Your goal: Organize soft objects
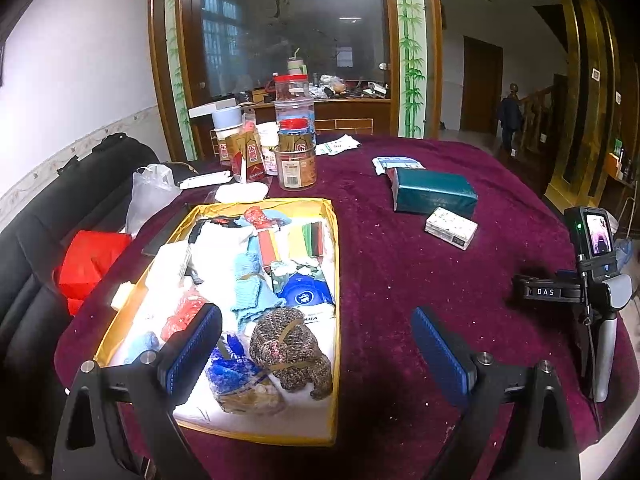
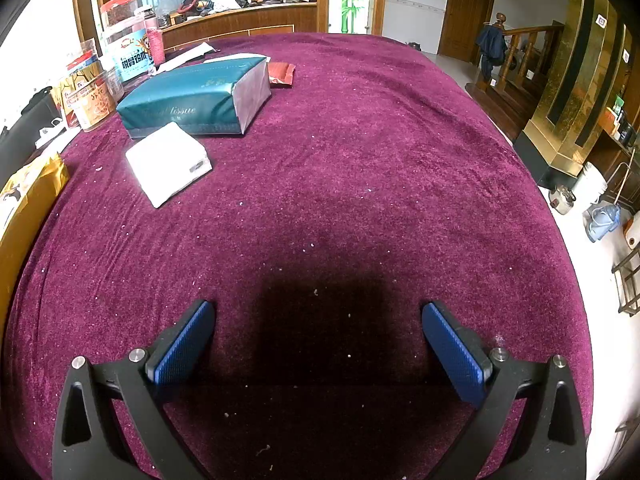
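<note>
A gold-rimmed box (image 1: 337, 280) lies on the maroon tablecloth, full of soft things: a brown knitted piece (image 1: 292, 348), light blue knitted cloths (image 1: 252, 284), white cloth (image 1: 216, 248), red and blue packets. My left gripper (image 1: 316, 340) is open and empty, its left finger over the box's near part. My right gripper (image 2: 318, 340) is open and empty above bare cloth. A teal tissue pack (image 1: 434, 196) (image 2: 196, 96) and a small white tissue pack (image 1: 451, 227) (image 2: 168, 162) lie right of the box.
Jars and snack packets (image 1: 294, 136) (image 2: 100, 80) crowd the table's far left. A red packet (image 2: 281, 73) lies behind the teal pack. The right gripper's body with its camera (image 1: 592, 276) shows at the right. A black sofa (image 1: 48, 216) flanks the table's left.
</note>
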Available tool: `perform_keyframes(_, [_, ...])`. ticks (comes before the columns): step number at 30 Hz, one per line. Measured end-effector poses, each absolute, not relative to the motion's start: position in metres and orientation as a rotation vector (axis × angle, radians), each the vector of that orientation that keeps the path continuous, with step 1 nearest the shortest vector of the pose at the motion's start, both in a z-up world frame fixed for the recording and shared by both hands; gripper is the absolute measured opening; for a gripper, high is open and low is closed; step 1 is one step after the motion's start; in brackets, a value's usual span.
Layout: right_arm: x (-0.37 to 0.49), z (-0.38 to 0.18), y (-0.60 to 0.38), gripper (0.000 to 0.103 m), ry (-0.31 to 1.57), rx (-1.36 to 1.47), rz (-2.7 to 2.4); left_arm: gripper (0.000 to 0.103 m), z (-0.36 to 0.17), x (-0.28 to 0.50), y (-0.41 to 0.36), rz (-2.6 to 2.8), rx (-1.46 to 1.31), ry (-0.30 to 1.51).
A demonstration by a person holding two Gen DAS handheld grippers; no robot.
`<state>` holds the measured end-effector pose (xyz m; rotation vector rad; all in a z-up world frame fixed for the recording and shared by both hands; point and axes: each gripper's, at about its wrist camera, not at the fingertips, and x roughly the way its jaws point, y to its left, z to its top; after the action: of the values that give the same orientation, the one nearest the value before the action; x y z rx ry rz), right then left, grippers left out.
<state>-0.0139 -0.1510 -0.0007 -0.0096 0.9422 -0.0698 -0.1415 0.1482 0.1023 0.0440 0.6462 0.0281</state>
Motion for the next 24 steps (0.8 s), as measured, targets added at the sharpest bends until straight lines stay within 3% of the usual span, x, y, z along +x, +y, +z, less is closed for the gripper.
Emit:
perform_keyframes(10, [-0.014, 0.0, -0.151, 0.103, 0.942, -0.01, -0.07, 0.103, 0.135, -0.17, 0.178, 0.122, -0.041, 0.433])
perform_keyframes(24, [-0.014, -0.001, -0.151, 0.103, 0.943, -0.009, -0.07, 0.103, 0.11, -0.145, 0.232, 0.26, -0.142, 0.568])
